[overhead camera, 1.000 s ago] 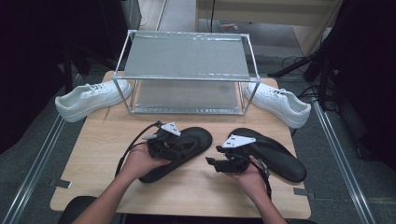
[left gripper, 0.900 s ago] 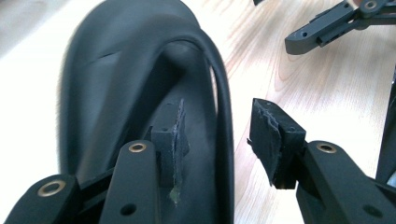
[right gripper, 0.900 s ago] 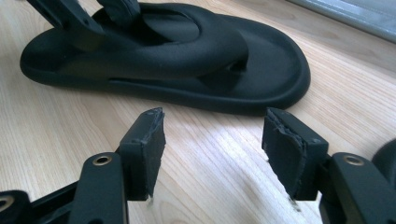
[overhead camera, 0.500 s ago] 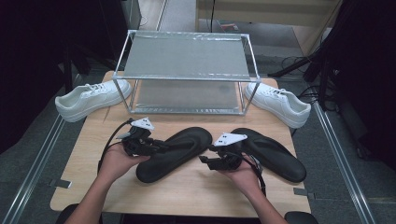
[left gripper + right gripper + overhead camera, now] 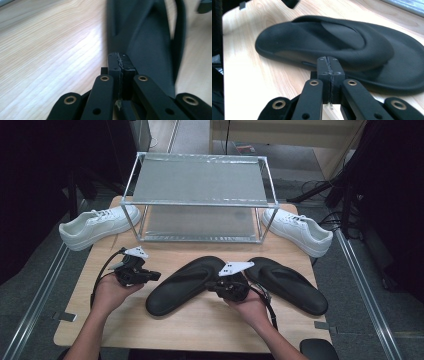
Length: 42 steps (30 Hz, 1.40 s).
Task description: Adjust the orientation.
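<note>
Two black flip-flops lie side by side on the wooden table (image 5: 165,332). The left flip-flop (image 5: 182,282) (image 5: 145,37) (image 5: 342,42) lies between my two grippers. My left gripper (image 5: 155,276) (image 5: 121,58) is just left of its heel end and points at it; its jaws have just been closing and are now shut with nothing between them. My right gripper (image 5: 212,288) (image 5: 328,62) sits between the two sandals, right beside the left one's toe end; its jaws have also just been closing and are shut, empty. The right flip-flop (image 5: 292,285) lies untouched.
A metal two-tier rack (image 5: 200,182) stands at the back of the table. A white sneaker (image 5: 95,225) rests to its left and another white sneaker (image 5: 300,230) to its right, both at the table's edges. Bare wood lies in front of the sandals.
My left gripper has moved left, off the left flip-flop to the bare table beside it. The right gripper has shifted a little left. Both pairs of jaws have closed.
</note>
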{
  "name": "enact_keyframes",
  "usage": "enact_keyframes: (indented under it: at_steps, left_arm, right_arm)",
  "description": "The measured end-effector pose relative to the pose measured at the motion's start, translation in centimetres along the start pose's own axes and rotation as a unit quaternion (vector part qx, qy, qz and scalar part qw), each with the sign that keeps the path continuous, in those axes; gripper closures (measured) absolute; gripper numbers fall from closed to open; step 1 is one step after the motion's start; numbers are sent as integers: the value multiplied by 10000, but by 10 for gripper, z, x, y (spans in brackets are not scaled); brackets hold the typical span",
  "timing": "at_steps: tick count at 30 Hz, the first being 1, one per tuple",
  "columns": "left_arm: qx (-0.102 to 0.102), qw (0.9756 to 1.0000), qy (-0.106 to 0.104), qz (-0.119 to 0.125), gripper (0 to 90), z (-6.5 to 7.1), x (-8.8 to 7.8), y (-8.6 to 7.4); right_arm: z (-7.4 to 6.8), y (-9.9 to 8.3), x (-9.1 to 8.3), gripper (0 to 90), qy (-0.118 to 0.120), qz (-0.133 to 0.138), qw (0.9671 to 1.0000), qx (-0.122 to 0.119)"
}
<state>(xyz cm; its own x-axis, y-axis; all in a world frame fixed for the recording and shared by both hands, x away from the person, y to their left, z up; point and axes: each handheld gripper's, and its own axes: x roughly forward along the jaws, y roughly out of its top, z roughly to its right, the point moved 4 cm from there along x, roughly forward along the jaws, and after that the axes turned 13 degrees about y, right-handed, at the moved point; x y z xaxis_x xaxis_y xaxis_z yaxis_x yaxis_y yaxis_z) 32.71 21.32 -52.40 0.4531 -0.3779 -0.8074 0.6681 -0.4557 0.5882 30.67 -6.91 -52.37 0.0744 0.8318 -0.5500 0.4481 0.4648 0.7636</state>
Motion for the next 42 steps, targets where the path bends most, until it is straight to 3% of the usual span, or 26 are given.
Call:
enact_keyframes:
  at_steps: [13,16,21,23,39,42]
  left_arm:
    - [25,9996,37,-290,888,-1,17,-10]
    - [97,9992,-63,-370,889,1,22,-10]
    - [47,9993,-127,-336,900,1,22,-11]
    - [-76,9994,-146,-302,900,0,22,-12]
    - [-47,9993,-78,-373,900,2,21,-13]
    - [-40,9991,-193,-382,900,4,21,-14]
  right_arm:
    - [1,8,17,900,46,14,10000,45]
    - [3,8,18,900,85,59,9999,93]
    - [4,11,21,900,35,1,10000,39]
    - [4,12,22,900,8,-39,10000,-2]
    - [10,19,26,900,59,-196,9998,-41]
    - [12,20,24,900,-104,-169,9998,-21]
